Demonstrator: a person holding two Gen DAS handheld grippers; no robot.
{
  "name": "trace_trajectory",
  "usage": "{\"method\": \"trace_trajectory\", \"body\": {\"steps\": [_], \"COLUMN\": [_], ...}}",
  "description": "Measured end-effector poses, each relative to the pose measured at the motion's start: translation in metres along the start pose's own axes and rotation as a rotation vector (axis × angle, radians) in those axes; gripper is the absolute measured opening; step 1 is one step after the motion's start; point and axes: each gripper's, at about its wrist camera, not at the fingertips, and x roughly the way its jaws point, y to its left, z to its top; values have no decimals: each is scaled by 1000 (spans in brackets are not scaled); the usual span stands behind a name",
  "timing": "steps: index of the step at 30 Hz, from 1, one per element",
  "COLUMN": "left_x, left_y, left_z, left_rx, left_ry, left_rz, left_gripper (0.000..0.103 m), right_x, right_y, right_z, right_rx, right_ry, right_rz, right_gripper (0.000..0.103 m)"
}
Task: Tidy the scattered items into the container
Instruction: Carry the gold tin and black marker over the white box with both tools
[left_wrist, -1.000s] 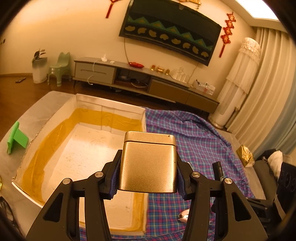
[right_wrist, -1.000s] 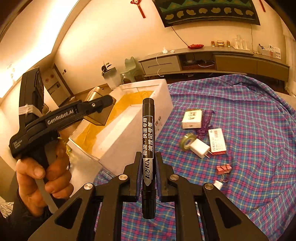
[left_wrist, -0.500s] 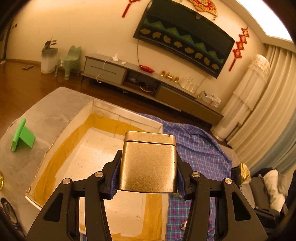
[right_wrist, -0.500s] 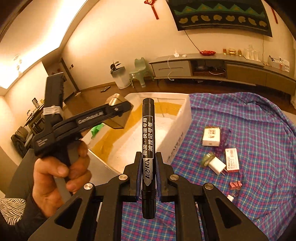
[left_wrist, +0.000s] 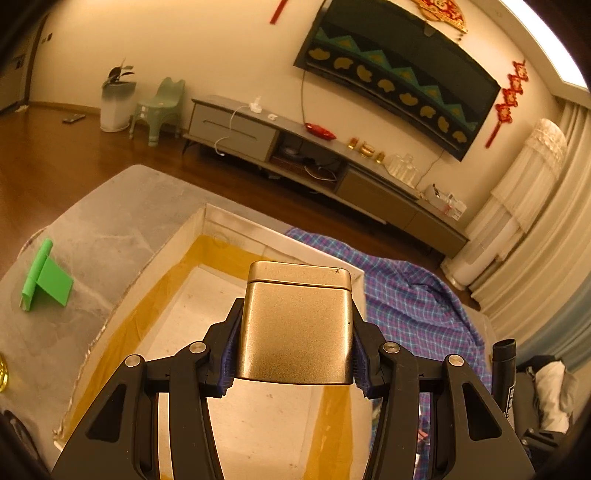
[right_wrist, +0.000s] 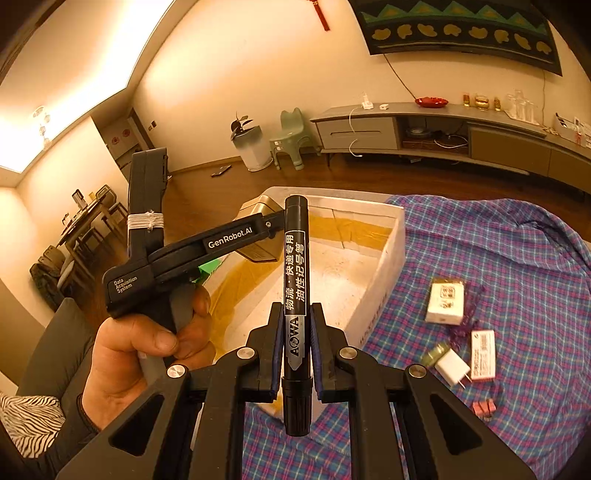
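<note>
Above the white container (left_wrist: 207, 236) at the counter's edge: left hand-held gripper (left_wrist: 293, 354) clamped on gold tin (left_wrist: 295, 325); right hand-held gripper (right_wrist: 293, 354) pinching black marker (right_wrist: 295, 288); best lowered inside before release.

My view: cream walls (left_wrist: 207, 48), brown wood floor (left_wrist: 66, 155). A long grey TV cabinet (left_wrist: 236, 129) stands along the far wall beneath a dark patterned hanging (left_wrist: 399, 70); pale curtains (left_wrist: 535, 229) at right, green stool (left_wrist: 162, 107) far left.
</note>
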Motion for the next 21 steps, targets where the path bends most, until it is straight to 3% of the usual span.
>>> {"method": "trace_trajectory", "body": {"steps": [13, 21], "left_x": [22, 36], "left_y": [29, 41], "left_z": [20, 30], "left_rx": [-35, -87], "left_ry": [13, 33], "left_rz": [80, 49], "left_gripper": [52, 52], "right_x": [57, 90], "right_y": [5, -4], "right_z": [35, 58], "right_rx": [-32, -34], "right_ry": [58, 112], "right_rz": [-27, -64], "right_gripper": [14, 14]}}
